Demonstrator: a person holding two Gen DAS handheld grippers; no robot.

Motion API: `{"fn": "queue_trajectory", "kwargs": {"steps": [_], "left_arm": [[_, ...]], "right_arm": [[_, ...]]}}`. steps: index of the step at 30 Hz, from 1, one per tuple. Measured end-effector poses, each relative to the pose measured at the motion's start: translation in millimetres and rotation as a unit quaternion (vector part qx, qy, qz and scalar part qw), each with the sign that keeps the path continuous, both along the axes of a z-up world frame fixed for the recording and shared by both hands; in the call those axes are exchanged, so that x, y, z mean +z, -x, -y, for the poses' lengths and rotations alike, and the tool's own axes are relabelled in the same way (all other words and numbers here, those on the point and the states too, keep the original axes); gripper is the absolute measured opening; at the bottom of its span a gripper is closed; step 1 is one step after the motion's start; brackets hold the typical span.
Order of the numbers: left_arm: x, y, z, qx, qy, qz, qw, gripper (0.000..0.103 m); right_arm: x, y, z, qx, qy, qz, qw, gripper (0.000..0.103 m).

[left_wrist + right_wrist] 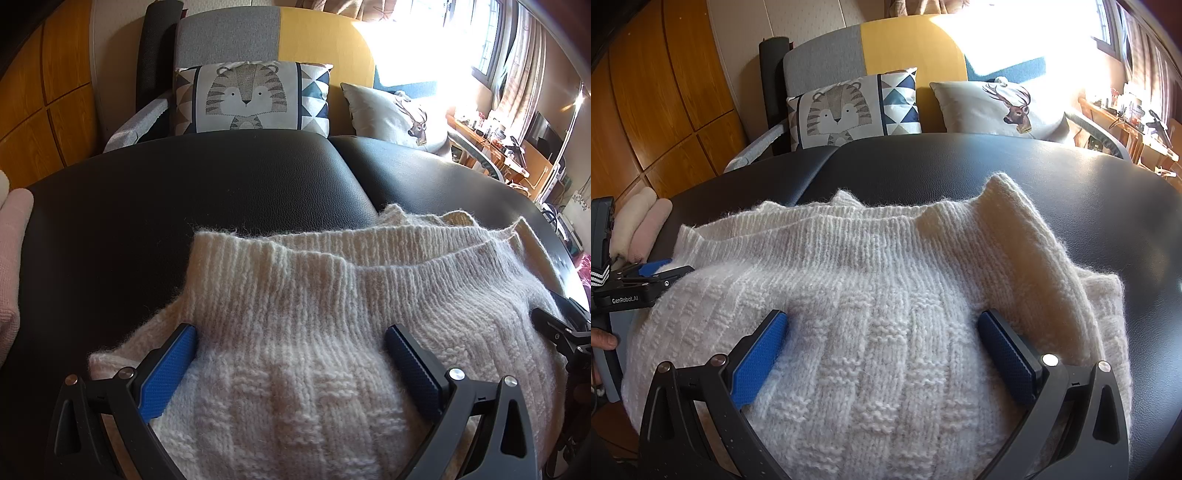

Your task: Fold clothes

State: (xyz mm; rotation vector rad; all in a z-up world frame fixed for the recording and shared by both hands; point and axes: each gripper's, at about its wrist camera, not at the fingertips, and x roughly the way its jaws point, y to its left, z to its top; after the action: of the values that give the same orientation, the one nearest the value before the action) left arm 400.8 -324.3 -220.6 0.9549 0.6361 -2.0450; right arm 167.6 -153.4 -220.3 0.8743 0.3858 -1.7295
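Left gripper [290, 341]: black frame, blue-padded fingers [168, 369], jaws wide apart, nothing held between them; positioned over the near part of the sweater. Also seen side-on at the left edge of the right wrist view, with part of a hand [604, 338] below it.

Right gripper [882, 328]: same build, jaws likewise spread wide, empty; positioned over the basket-weave knit panel. Its black frame shows at the right edge of the left wrist view.

Cream knit sweater [314, 314]: chunky wool, ribbed band facing away from the cameras, textured block pattern nearer. Lies on the black leather surface [184, 184], bunched rather than flat, with one ribbed section [1027, 236] folded over along its right side.

Rolled pale pink and cream textiles [642, 225]: at the left edge of the black surface, beside the sweater, not touching it as far as can be seen.

Tiger-print cushion [247, 98] and stag-print cushion [399, 114]: side by side on a grey, yellow and blue sofa [258, 33] beyond the black surface.

Wooden panelling [40, 92]: far left.

Sunlit window with curtains [517, 44]: far right; cluttered wooden shelf [491, 136] below it.
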Motion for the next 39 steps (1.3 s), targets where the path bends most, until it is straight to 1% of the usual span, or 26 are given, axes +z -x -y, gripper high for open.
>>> {"fn": "queue_trajectory", "kwargs": {"steps": [7,17,25,32,39], "left_arm": [[0,-2,-1,0.0,0.0,-0.001,1.0,0.103],[0,0,-1,0.0,0.003,-0.002,1.0,0.103],[0,9,4,-0.002,0.009,0.007,0.9999,0.103],[0,25,11,-0.007,0.016,0.017,0.9997,0.103],[0,32,14,-0.009,0.019,0.02,0.9996,0.103]], "right_arm": [[-1,2,0,0.001,0.003,0.006,1.0,0.103],[0,1,0,0.0,0.002,0.003,1.0,0.103],[0,1,0,-0.004,0.001,0.003,1.0,0.103],[-1,4,-1,-0.015,0.003,0.006,1.0,0.103],[0,5,0,-0.023,0.0,0.004,1.0,0.103]]}}
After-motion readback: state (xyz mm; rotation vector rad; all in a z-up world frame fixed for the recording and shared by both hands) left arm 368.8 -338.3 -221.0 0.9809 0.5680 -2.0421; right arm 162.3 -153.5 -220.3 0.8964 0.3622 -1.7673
